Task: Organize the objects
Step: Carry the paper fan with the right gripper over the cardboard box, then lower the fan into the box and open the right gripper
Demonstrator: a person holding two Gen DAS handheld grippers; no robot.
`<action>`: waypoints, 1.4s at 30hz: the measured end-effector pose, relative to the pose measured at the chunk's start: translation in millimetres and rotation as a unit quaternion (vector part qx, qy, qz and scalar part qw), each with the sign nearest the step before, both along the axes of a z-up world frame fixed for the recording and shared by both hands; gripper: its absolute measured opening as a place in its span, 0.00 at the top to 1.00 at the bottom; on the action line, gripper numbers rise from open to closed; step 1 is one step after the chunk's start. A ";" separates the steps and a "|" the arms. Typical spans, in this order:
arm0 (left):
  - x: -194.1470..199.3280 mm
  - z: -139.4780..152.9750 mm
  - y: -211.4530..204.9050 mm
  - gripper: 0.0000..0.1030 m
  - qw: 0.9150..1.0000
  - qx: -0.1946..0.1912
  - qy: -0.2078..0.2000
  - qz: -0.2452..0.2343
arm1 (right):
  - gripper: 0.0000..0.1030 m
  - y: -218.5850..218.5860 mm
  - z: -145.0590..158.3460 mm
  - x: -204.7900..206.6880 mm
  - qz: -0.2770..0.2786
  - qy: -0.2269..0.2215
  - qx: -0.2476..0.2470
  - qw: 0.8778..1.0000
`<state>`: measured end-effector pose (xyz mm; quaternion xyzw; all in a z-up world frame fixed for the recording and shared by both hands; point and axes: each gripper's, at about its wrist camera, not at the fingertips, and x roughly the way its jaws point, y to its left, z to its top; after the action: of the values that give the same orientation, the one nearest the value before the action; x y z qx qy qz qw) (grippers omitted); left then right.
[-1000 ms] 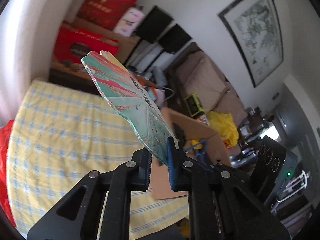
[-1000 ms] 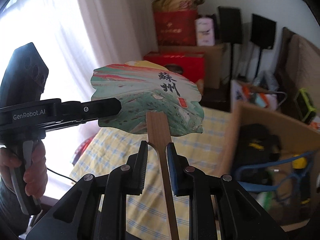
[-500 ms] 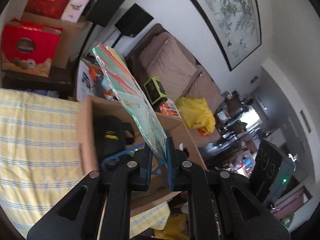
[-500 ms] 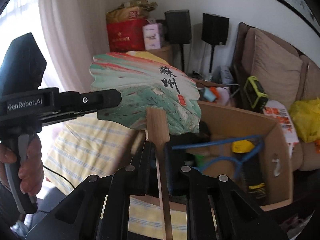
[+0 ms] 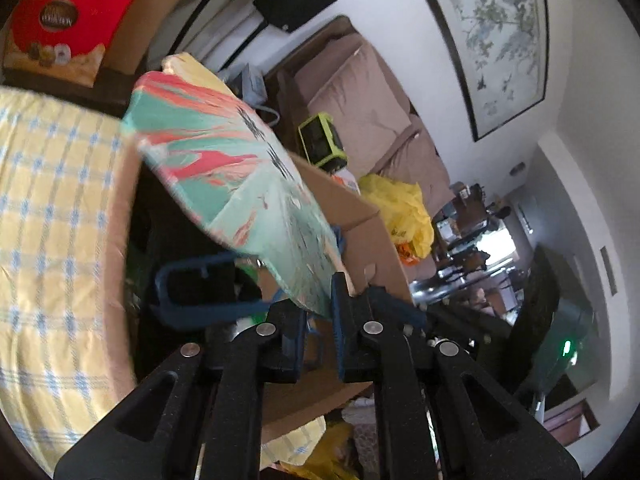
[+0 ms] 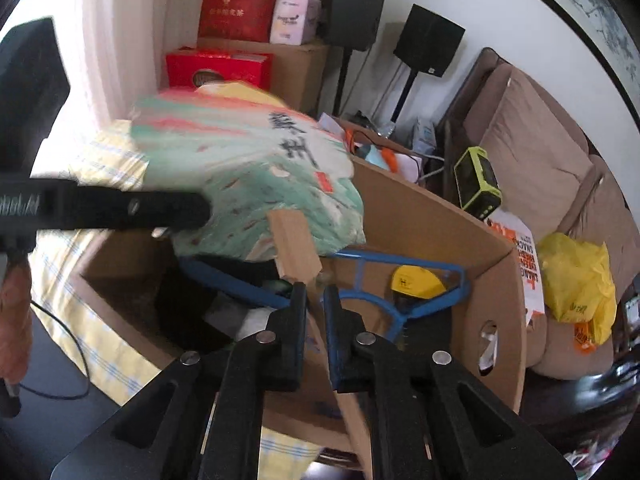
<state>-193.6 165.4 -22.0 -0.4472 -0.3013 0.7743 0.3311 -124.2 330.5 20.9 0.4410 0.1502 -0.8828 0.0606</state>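
**Fan carried over the open box, not yet stowed**

The painted fan (image 6: 248,176) fills the centre-left of the right wrist view, above the cardboard box (image 6: 460,216). The right gripper (image 6: 315,300) pinches the wooden handle (image 6: 296,244), its jaws having just closed further on it. The left gripper (image 5: 320,300) grips the fan's lower edge, fingers narrowly set with the fan between them; its black arm crosses the left of the right wrist view. A blue frame (image 6: 400,276) and other items already lie inside the box. Judged remaining: lower the fan in, release both grips.
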 end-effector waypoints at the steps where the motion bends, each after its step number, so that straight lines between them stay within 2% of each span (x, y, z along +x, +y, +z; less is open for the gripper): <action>1: 1.8 -3.9 2.5 0.88 1.000 0.003 -0.006 -0.001 | 0.93 5.3 -1.1 -1.6 -0.001 -0.002 0.001 1.000; 6: 9.0 -13.8 14.8 0.85 0.999 0.007 -0.032 -0.001 | 0.92 9.0 -5.7 -1.2 0.004 -0.003 0.043 0.999; 9: 18.2 -15.7 21.8 0.85 0.999 0.006 -0.037 -0.014 | 0.92 15.4 -6.2 -0.4 0.013 -0.005 0.049 0.999; 12: 28.4 -19.1 30.2 0.86 0.999 -0.015 -0.044 -0.028 | 0.94 21.5 -11.4 -0.9 0.007 0.000 0.093 0.996; 13: 32.5 -17.3 31.4 0.86 0.999 -0.023 -0.034 -0.030 | 0.94 25.6 -13.2 -1.8 0.004 -0.003 0.094 0.996; 17: 42.2 -8.3 39.3 0.75 0.996 -0.061 -0.024 -0.060 | 0.94 45.2 -24.8 -6.5 -0.032 -0.017 0.075 0.997; 18: 46.3 -5.1 40.7 0.65 0.995 -0.071 -0.020 -0.071 | 0.94 48.6 -26.6 -5.9 -0.040 -0.018 0.059 0.997; 19: 50.9 -1.6 40.3 0.61 0.993 -0.084 -0.015 -0.077 | 0.94 50.3 -26.4 -4.6 -0.044 -0.017 0.044 0.998; 22: 64.4 12.7 30.2 0.58 0.991 -0.107 0.013 -0.085 | 0.94 51.3 -21.9 1.5 -0.064 -0.008 0.003 0.998; 25: 76.0 29.6 14.0 0.49 0.986 -0.135 0.046 -0.082 | 0.94 45.7 -16.9 6.5 -0.076 -0.002 -0.030 0.997; 30: 81.6 64.2 -14.8 0.39 0.976 -0.185 0.103 -0.056 | 0.81 25.8 -3.9 16.8 -0.080 0.012 -0.085 0.993; 32: 83.0 74.7 -31.3 0.34 0.969 -0.210 0.123 -0.032 | 0.69 16.0 2.8 20.7 -0.079 0.018 -0.103 0.991; 36: 82.0 84.3 -56.9 0.29 0.967 -0.221 0.127 -0.003 | 0.58 -8.0 18.1 30.8 -0.076 0.037 -0.137 0.987; 40: 84.6 90.7 -80.2 0.27 0.960 -0.243 0.138 0.021 | 0.46 -30.0 29.9 41.3 -0.074 0.057 -0.157 0.983; 42: 85.5 93.3 -88.2 0.22 0.956 -0.254 0.143 0.030 | 0.44 -39.1 33.4 44.7 -0.074 0.063 -0.157 0.983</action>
<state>-108.1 77.2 71.3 -0.3923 -0.0574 0.8907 0.2225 -79.5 291.4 54.2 0.3790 -0.0201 -0.9236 0.0543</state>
